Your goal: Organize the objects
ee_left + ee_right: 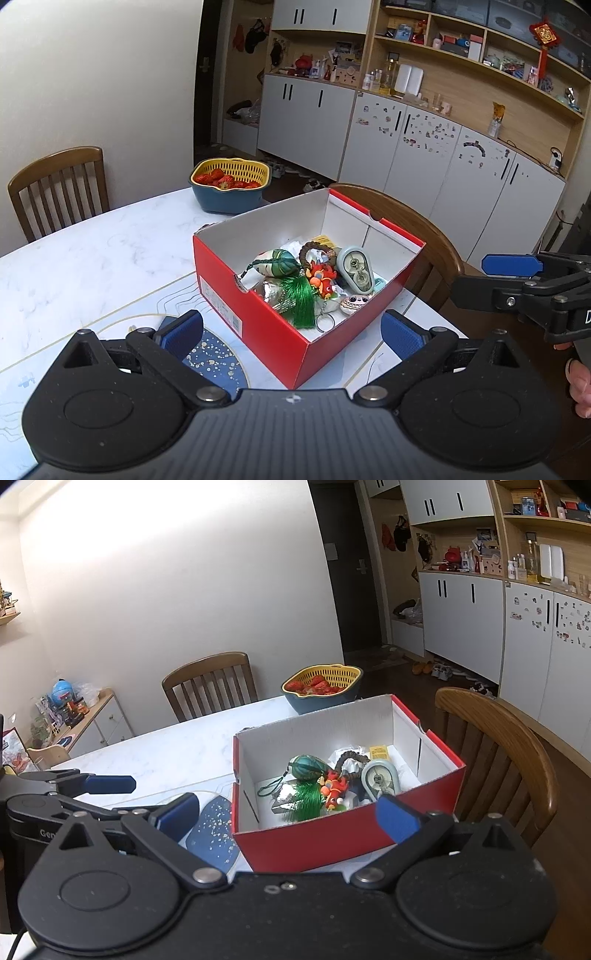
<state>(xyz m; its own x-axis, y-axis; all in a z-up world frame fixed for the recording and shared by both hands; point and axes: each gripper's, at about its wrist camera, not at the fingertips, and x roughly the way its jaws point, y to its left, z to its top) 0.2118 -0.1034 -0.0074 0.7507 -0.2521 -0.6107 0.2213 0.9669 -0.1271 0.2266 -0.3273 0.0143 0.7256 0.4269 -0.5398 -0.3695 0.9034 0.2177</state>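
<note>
A red cardboard box [236,295] with a white inside stands on the white table; it also shows in the right wrist view [332,838]. It holds several small things: a green tassel [301,299], a red toy charm [323,278], a pale green correction-tape case [355,265], a bead bracelet [314,249] and a key ring [325,322]. My left gripper [291,334] is open and empty, just in front of the box's near corner. My right gripper [288,814] is open and empty, over the box's near wall.
A blue bowl with a yellow strainer of strawberries [231,184] stands behind the box. A dark blue speckled mat [210,360] lies left of the box. Wooden chairs [59,188] [498,746] stand at the table. Cabinets and shelves line the far wall.
</note>
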